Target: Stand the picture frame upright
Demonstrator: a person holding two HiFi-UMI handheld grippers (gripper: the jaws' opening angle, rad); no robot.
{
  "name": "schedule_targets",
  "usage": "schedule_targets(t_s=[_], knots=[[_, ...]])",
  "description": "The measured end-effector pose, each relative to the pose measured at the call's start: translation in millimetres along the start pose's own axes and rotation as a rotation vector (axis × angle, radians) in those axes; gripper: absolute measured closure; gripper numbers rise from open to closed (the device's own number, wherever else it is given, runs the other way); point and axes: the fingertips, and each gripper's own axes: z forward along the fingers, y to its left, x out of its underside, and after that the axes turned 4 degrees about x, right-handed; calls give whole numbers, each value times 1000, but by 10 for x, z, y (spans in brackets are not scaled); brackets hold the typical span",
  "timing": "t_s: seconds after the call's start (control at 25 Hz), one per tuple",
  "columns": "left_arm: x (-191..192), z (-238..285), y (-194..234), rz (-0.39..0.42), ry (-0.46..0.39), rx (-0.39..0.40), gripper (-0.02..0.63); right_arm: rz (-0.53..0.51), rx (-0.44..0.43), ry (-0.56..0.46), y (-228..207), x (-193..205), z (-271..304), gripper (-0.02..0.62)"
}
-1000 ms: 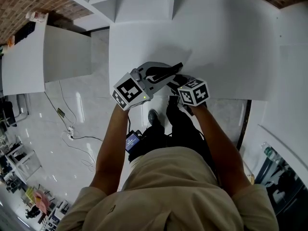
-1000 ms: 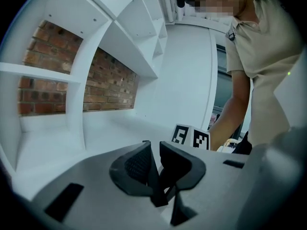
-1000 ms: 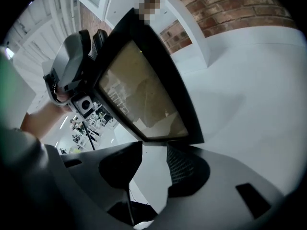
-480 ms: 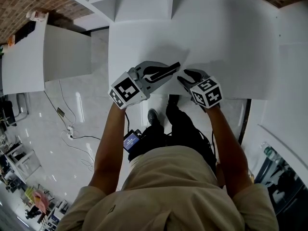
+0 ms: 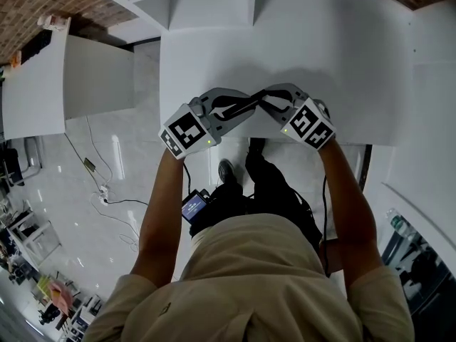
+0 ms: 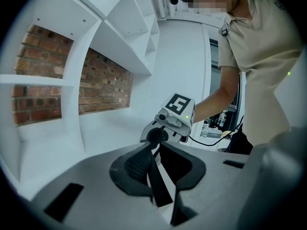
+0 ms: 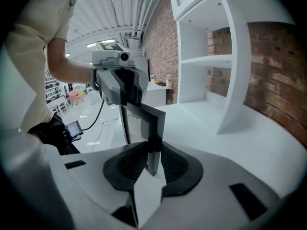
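A thin dark picture frame (image 7: 154, 123) hangs just above the white table (image 5: 342, 63), held edge-on between both grippers. My left gripper (image 6: 158, 150) is shut on one black edge of the frame (image 6: 157, 181). My right gripper (image 7: 153, 164) faces it from the other side. Its jaws have just been closing, and its pads now press on the frame's lower corner. From the head view the two grippers meet near the table's front edge: left gripper (image 5: 242, 107), frame (image 5: 258, 102), right gripper (image 5: 273, 100).
White shelf compartments (image 7: 225, 56) stand along the back of the table against a brick wall (image 6: 103, 87). The table's front edge (image 5: 356, 145) runs just behind my wrists. A second white counter (image 5: 43, 91) stands at the left, with cables on the floor (image 5: 107, 191).
My right gripper rose from the table's front edge, rolled over, moved in to meet the left one and closed on the frame. The left gripper stayed put.
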Motion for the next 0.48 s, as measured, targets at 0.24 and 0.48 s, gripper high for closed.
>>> schedule_targets(t_s=[0.24, 0.48], knots=[[3, -98, 87, 29, 23, -54, 540, 1, 84, -47, 12, -16, -79, 516], [30, -277, 187, 28, 22, -137, 540, 78, 289, -76, -135, 77, -219, 517]])
